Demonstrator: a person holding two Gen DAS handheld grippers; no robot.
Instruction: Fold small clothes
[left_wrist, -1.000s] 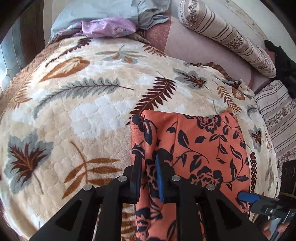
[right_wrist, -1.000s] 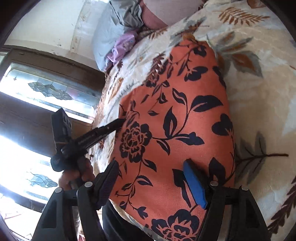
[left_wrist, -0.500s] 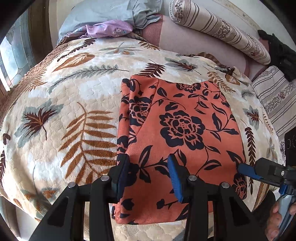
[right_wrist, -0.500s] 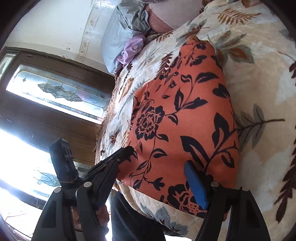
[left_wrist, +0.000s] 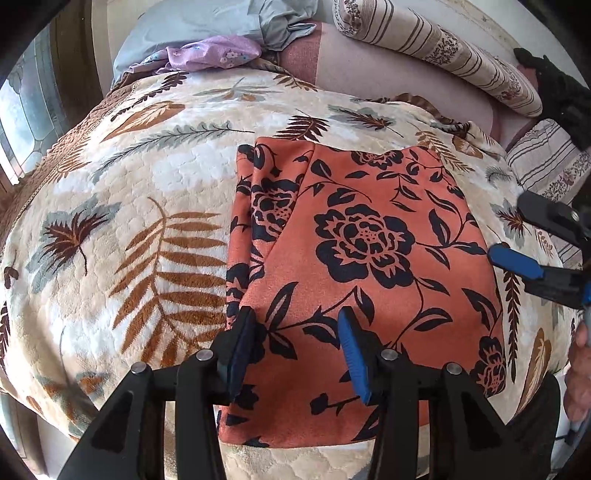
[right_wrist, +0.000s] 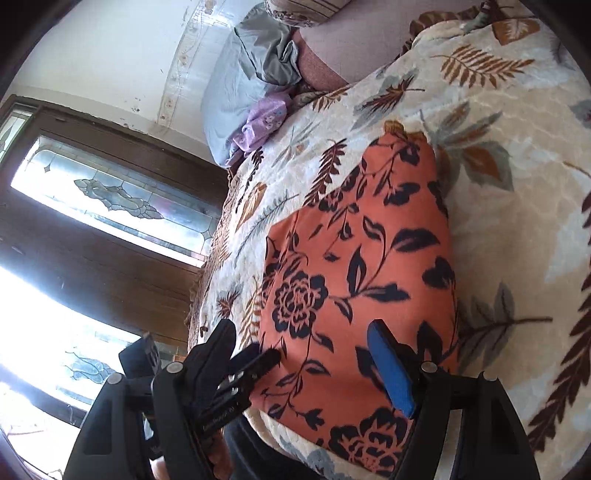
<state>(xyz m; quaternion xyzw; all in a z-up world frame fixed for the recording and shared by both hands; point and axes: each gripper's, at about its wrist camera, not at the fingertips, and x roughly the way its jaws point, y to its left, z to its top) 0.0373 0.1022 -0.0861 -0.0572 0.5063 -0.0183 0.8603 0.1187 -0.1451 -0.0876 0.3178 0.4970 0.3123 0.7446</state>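
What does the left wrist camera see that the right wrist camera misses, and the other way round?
Only the left wrist view shows the striped bolster pillow and a dark item at the far right edge. Only the right wrist view shows the patterned glass window in its dark wooden frame. Both show the orange floral garment lying flat on the leaf-print blanket, the purple cloth by the grey pillow, and both tools, left tool and right tool, open above the garment.

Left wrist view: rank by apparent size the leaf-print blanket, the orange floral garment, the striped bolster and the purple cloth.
1. Leaf-print blanket
2. Orange floral garment
3. Striped bolster
4. Purple cloth
The bolster and the purple cloth lie farther back, so their real sizes stay unsure.
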